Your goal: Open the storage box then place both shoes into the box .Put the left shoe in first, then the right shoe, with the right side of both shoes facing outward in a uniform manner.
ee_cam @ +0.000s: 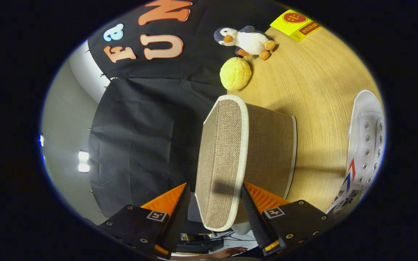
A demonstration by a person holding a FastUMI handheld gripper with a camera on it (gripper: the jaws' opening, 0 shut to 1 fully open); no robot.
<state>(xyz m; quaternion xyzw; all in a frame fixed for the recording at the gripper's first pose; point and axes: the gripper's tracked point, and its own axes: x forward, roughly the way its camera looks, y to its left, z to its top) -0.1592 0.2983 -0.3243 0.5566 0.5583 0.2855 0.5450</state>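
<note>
Fingers (pixel 251 210) stand spread, one on each side of the storage box's lid (pixel 220 163); contact with the lid cannot be confirmed. Box (pixel 271 152) sits on the wooden table (pixel 318 87). White shoe (pixel 367 145) lies beside the box. Beyond it: yellow ball (pixel 235 73), plush penguin (pixel 247 40).

Wood-grain table (pixel 314 87) (pale), black cloth wall (pixel 140 137), bright lights (pixel 83 161) bg.
</note>
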